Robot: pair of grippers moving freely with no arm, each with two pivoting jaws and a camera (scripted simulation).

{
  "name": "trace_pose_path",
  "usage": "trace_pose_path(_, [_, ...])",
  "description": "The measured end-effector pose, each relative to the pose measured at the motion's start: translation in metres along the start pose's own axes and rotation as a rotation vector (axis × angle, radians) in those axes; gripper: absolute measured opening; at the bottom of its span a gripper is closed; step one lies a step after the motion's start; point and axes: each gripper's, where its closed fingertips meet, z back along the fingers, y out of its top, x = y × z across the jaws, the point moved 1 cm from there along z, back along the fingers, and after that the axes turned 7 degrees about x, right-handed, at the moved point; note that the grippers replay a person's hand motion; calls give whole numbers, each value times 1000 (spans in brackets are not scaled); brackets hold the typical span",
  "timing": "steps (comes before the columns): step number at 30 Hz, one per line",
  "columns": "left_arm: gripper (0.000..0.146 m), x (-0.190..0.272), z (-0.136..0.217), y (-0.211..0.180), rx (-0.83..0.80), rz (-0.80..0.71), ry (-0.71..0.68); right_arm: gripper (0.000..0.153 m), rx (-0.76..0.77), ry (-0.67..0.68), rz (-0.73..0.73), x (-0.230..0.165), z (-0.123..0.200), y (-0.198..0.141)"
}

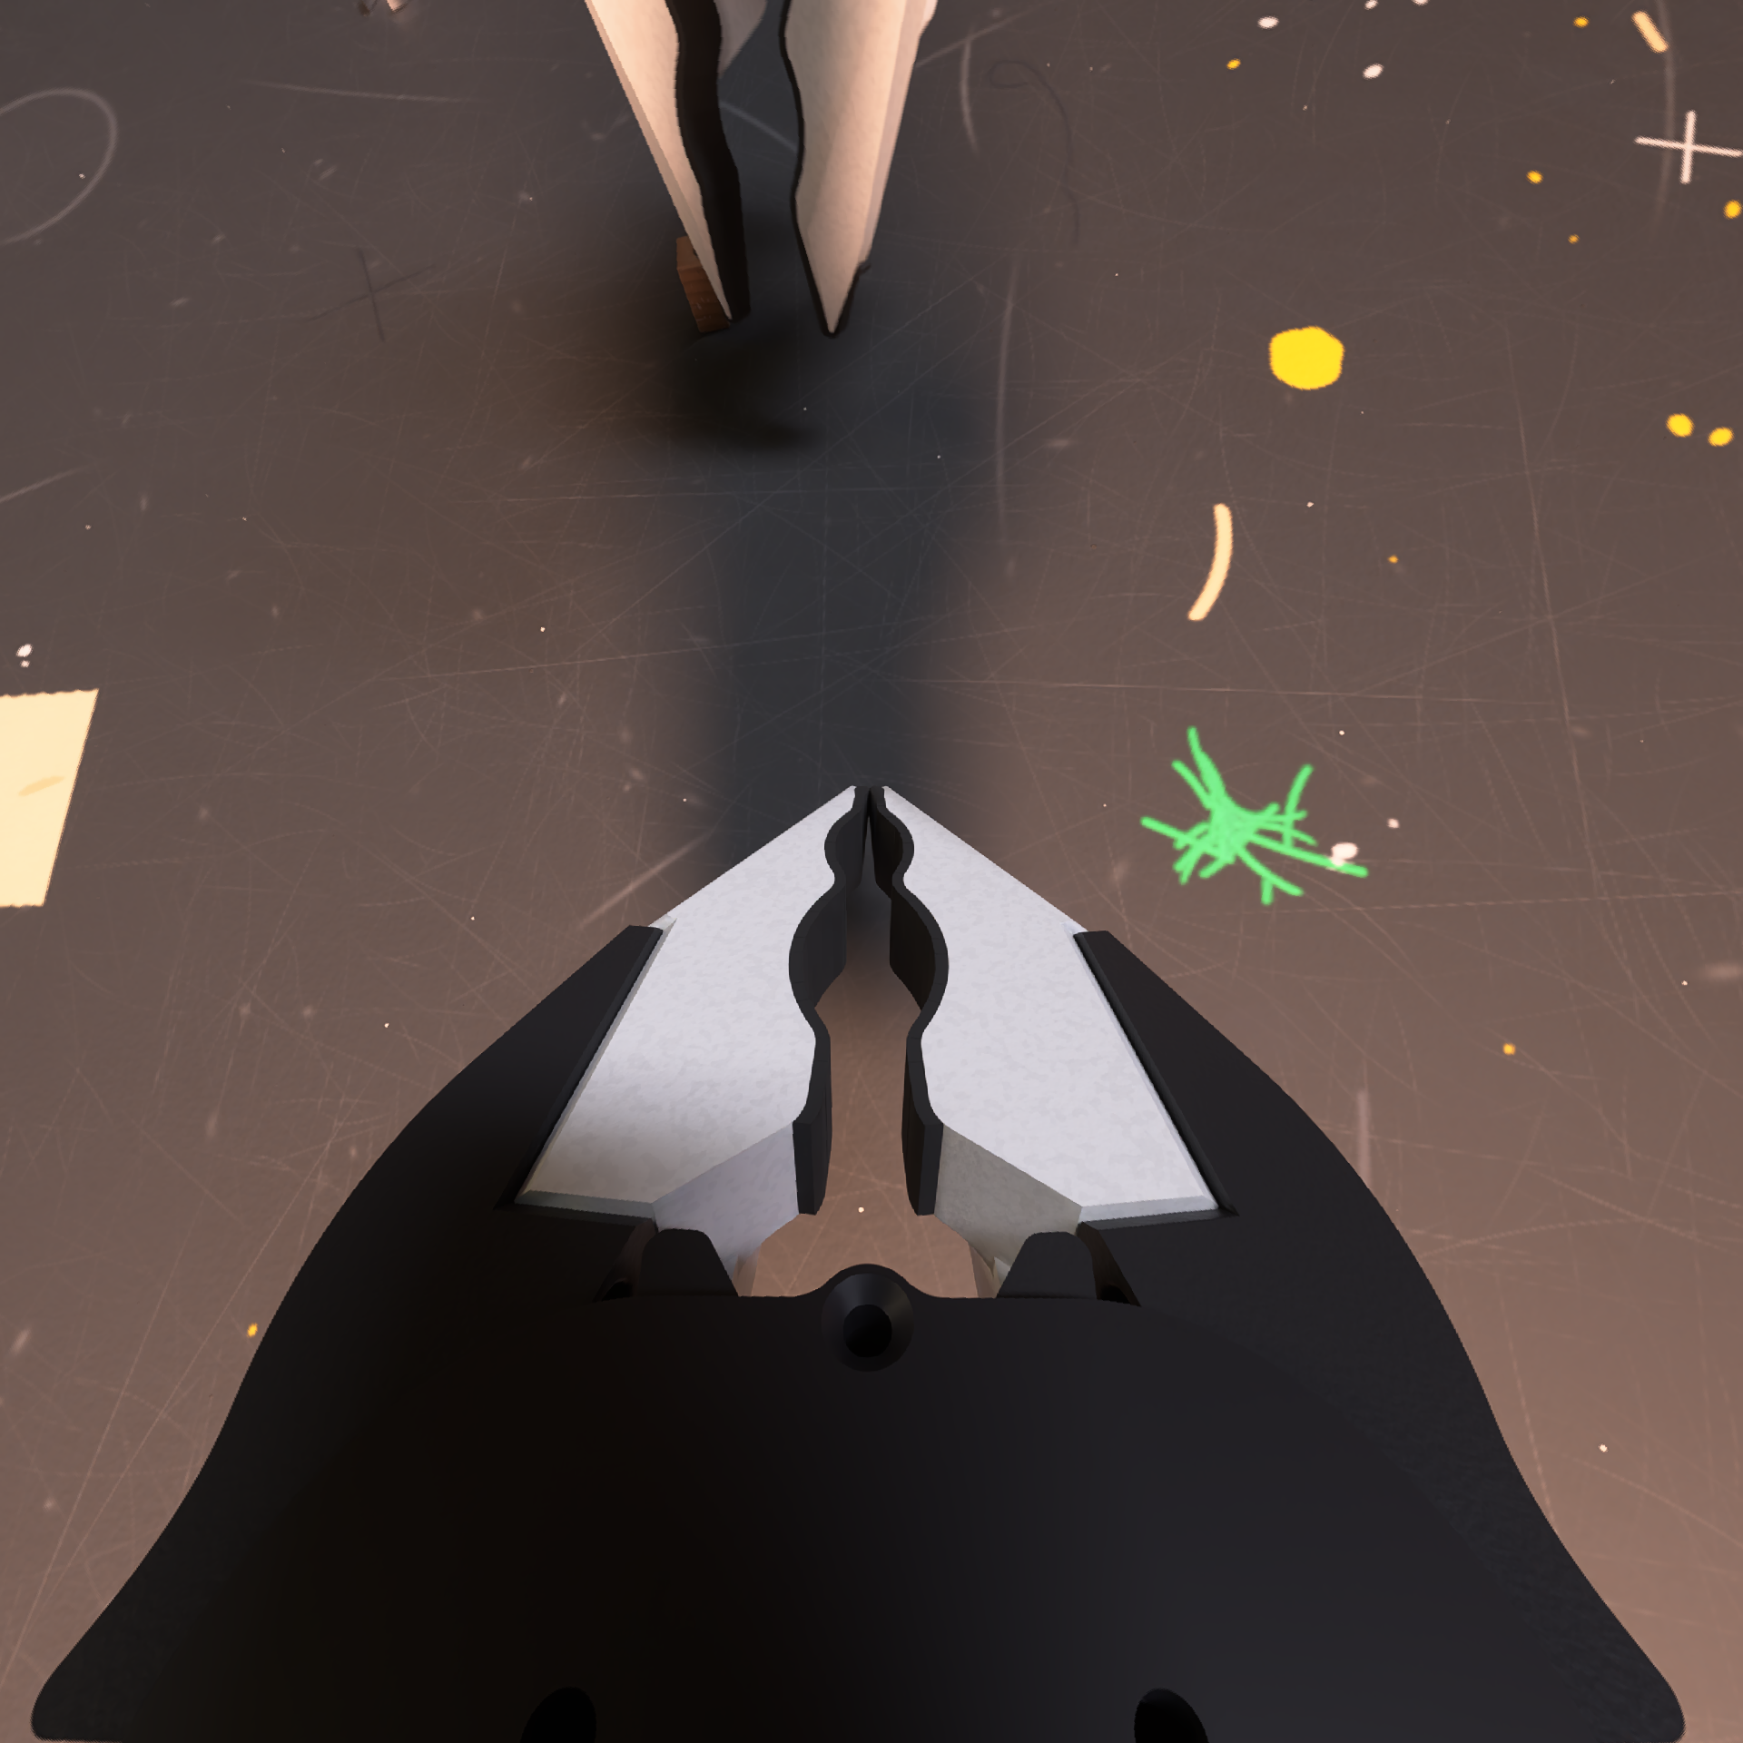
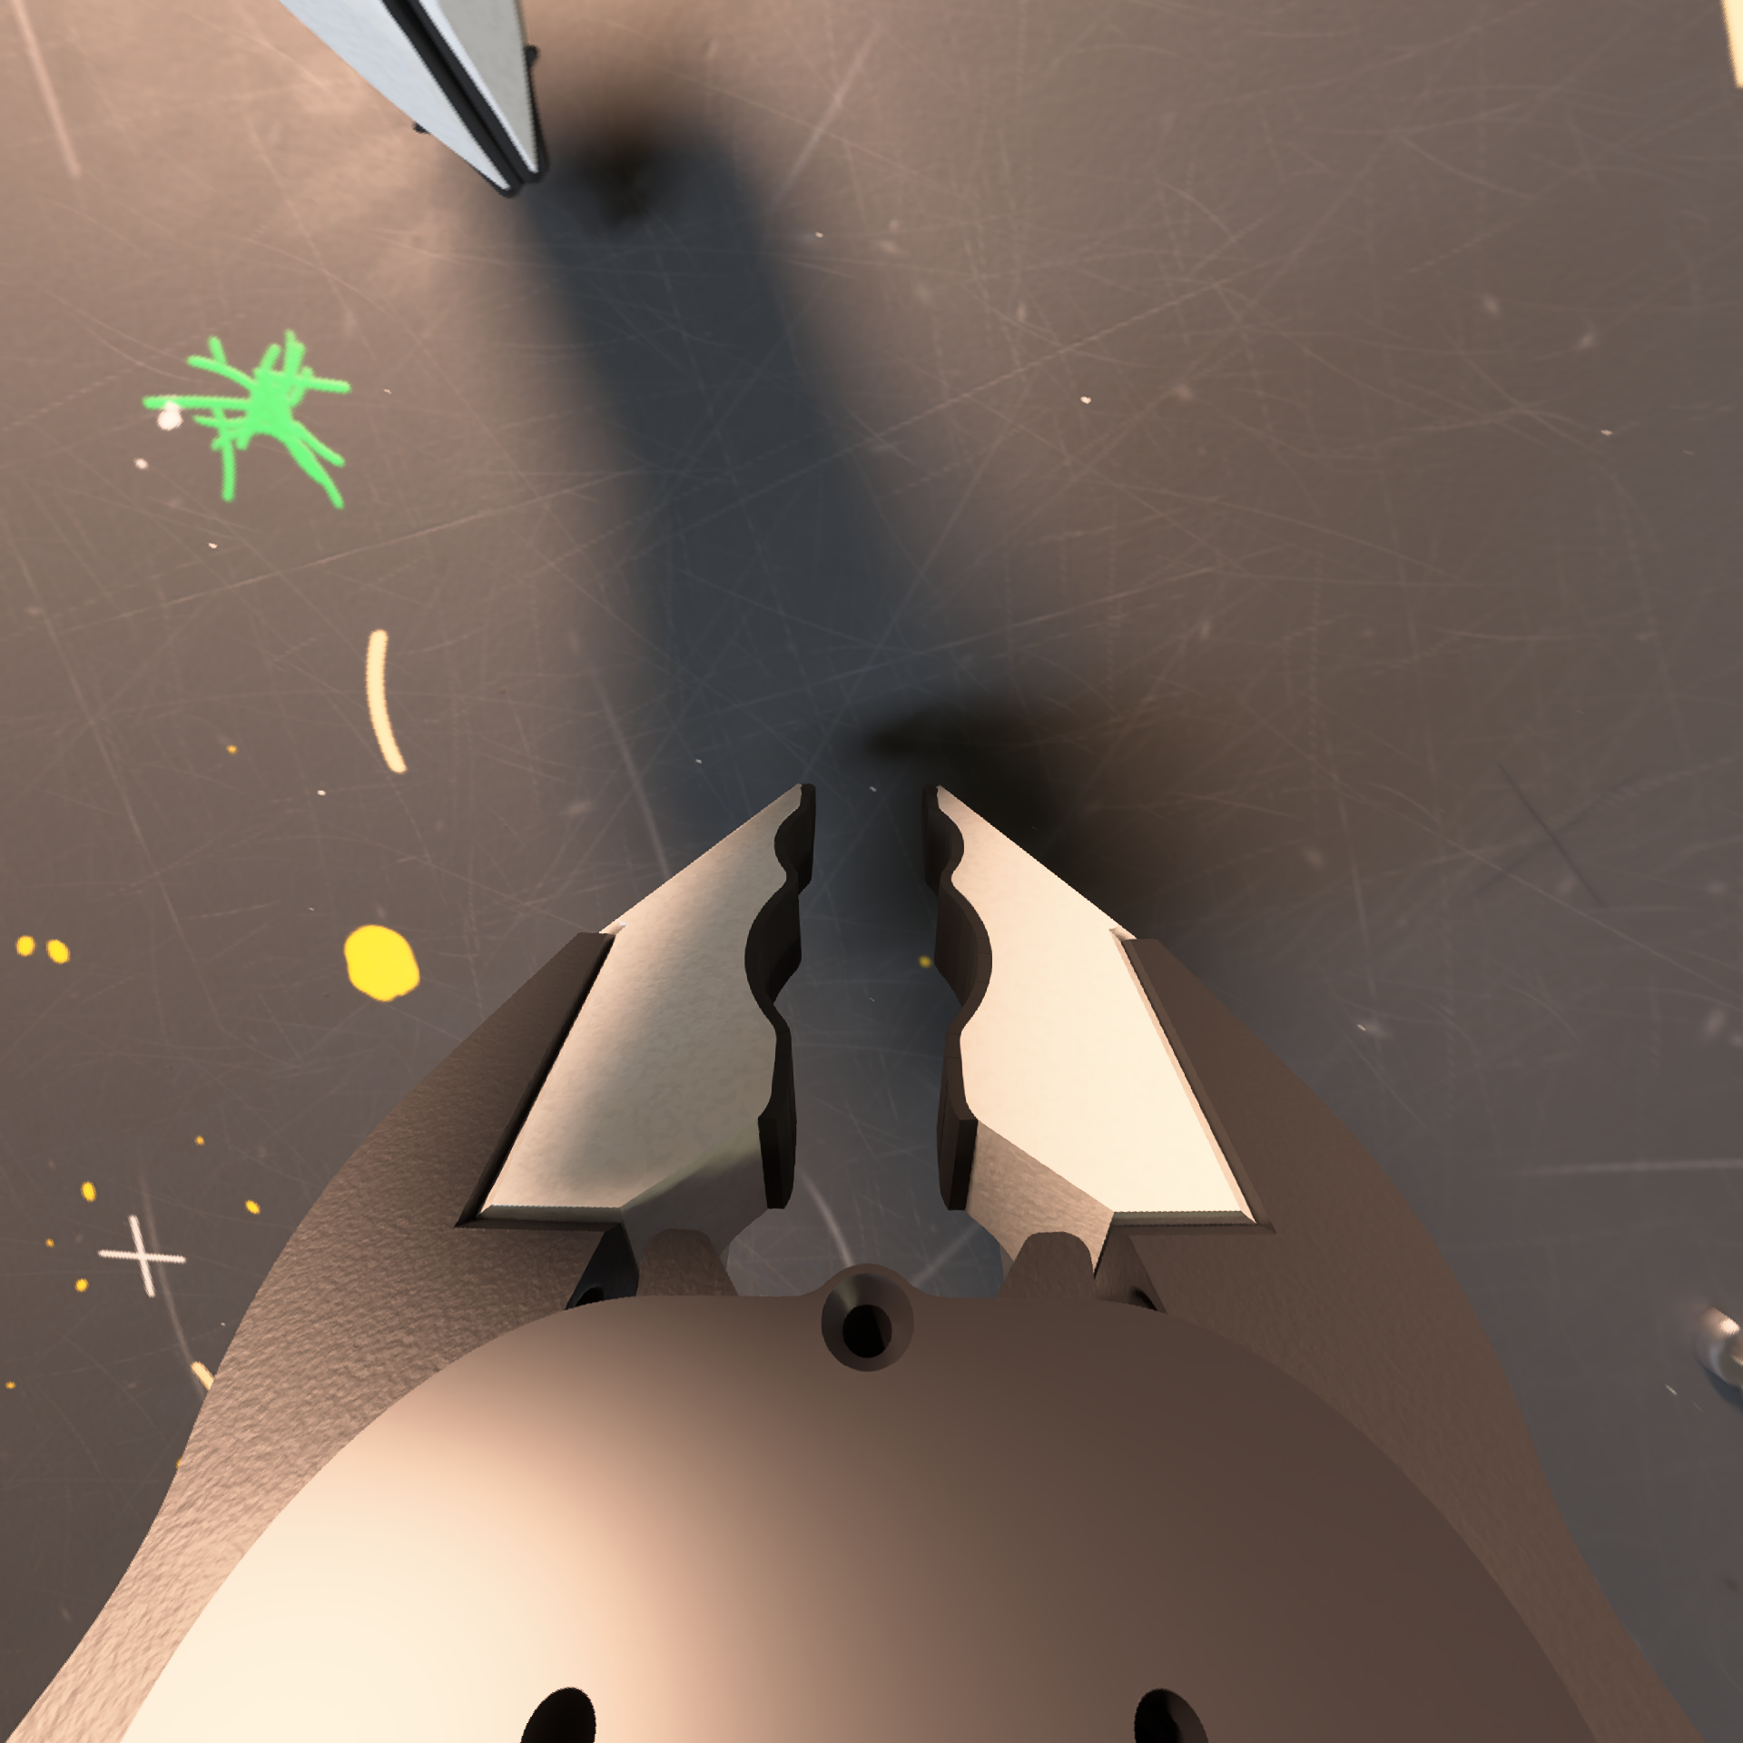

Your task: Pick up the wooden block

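From the left wrist view I had my left gripper (image 1: 866,790) hanging above the scratched dark table (image 1: 377,566), its fingers pressed together at the tips with nothing between them; it was idle, well back from the action. Ahead of it the right gripper (image 1: 778,321) pointed down at the table, fingers parted by a narrow gap; the wooden block (image 1: 696,283) showed only as a small brown sliver peeking out behind the outer side of one finger, low by the table, so it sat beside that finger rather than in the gap, as far as I could tell.

The right wrist view confirmed the gap was empty; I saw only table and shadow between the fingers, and no block at all, so I judged it hidden under or behind the gripper body. The green scribble (image 2: 255,415) and yellow blob (image 2: 380,962) lay off to one side, clear of the work.

So I was in the approach, grasp not yet made; my call was to shift the right gripper sideways until the block sat between the fingers, then close and lift; closing where it stood risked pinching air or knocking the block away.
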Motion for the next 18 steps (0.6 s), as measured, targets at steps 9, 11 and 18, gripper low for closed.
trace_pose_path(9, [0,-1,1,0,-8,-12,18,19,2,-12,20,-11,-20,2])
trace_pose_path(11, [0,-2,6,-1,-7,-10,30,19,6,-27,38,-8,-12,1])
trace_pose_path(18, [0,-11,26,-4,17,13,89,10,-67,-272,-254,36,30,-35])
